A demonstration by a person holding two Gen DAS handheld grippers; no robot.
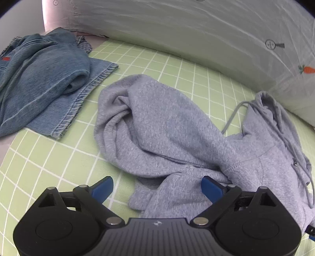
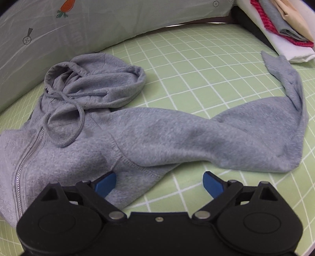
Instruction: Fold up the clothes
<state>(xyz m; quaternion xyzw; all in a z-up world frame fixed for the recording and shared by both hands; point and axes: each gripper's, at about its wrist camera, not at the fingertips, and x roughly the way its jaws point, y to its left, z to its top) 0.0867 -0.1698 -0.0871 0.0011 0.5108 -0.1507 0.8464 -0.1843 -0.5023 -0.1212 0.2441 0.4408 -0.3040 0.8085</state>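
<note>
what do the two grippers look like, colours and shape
Both look alike: the left gripper and right gripper have matte black bodies with two round lobes, black linkage arms joined by silver pins, and blue fingers. The left body is ribbed with a small white mark; the right has a centre screw.

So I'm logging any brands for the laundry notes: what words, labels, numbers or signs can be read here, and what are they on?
No readable words or numbers anywhere.
Pillow: printed carrot and small circled marks, pictures only; faint grey print too blurred to read.
Jeans: small red tag, too small to read.
Left gripper: small emblem on its body, no letters.
Hoodie: no label visible.
</note>
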